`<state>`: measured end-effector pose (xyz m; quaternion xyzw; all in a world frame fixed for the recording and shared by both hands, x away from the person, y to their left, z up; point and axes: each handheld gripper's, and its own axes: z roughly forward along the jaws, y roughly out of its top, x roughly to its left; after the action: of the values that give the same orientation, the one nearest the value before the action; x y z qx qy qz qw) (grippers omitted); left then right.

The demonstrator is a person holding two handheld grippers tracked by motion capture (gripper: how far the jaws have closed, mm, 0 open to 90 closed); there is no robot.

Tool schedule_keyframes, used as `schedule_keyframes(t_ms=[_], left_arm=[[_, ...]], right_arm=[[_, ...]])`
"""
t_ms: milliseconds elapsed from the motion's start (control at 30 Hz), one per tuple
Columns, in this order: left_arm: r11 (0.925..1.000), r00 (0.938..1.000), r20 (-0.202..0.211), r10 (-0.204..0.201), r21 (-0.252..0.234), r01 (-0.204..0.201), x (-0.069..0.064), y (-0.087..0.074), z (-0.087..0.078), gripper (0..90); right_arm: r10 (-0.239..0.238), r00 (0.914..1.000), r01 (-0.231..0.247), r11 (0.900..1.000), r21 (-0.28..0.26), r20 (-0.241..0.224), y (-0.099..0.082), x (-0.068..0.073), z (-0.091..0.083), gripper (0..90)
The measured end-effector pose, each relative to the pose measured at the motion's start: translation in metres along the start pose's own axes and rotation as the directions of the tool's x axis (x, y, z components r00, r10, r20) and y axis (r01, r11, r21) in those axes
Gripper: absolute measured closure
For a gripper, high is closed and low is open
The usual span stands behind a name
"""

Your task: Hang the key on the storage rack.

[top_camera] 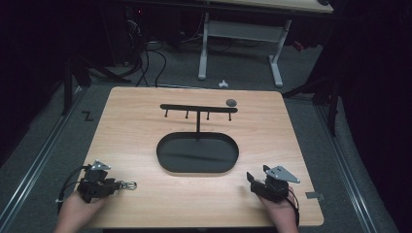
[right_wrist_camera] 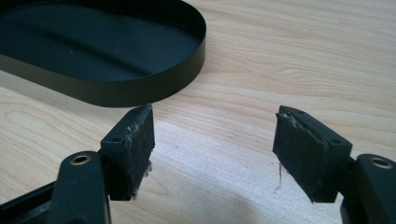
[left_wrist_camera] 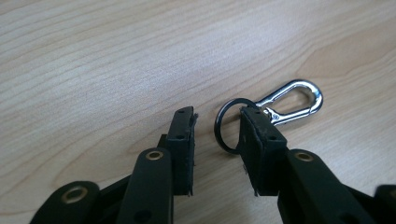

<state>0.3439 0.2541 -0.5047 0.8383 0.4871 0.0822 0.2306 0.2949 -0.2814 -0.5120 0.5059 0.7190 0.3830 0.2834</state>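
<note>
In the left gripper view, part of the dark key ring (left_wrist_camera: 229, 128) lies behind the right-hand pad (left_wrist_camera: 261, 149), so where the ring joins the silver snap hook (left_wrist_camera: 292, 102) is hidden, and whether that pad touches it cannot be told. In the right gripper view, the black oval tray (right_wrist_camera: 154, 88) is cut off by the top and left edges. In the high view, the small grey thing (top_camera: 231, 102) by the hook rack (top_camera: 198, 108) is too small to identify.

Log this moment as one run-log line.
left hand-held gripper: open, keyring with carabiner clip at one pad | right hand-held gripper: open, nothing between pads | tray with hook rack: untouched
</note>
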Motion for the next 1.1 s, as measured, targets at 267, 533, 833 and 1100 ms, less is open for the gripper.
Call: schedule_keyframes(t_ms=[267,533,833,1100], left_arm=[[0.9742,0.9998,-0.007,0.017,0.225,-0.015,-0.003,0.030,0.005,63.2],[0.9081,0.9991,-0.034,-0.025,0.417,0.037,-0.006,0.055,0.015,63.0],[0.8740,0.9957,-0.084,-0.039,0.480,0.074,-0.011,0.065,0.022,67.9],[0.8723,0.9943,-0.081,-0.069,0.479,0.099,-0.007,0.064,0.021,81.0]], right_arm=[[-0.013,0.9997,0.013,0.9999,0.003,-0.020,0.001,0.003,0.000,30.4],[0.006,0.9987,-0.007,0.9999,-0.012,-0.050,0.001,-0.001,-0.001,30.9],[0.006,0.9976,-0.007,0.9997,-0.024,-0.069,0.003,-0.003,0.000,31.5],[0.012,0.9965,-0.015,0.9994,-0.031,-0.082,0.005,-0.004,0.001,31.9]])
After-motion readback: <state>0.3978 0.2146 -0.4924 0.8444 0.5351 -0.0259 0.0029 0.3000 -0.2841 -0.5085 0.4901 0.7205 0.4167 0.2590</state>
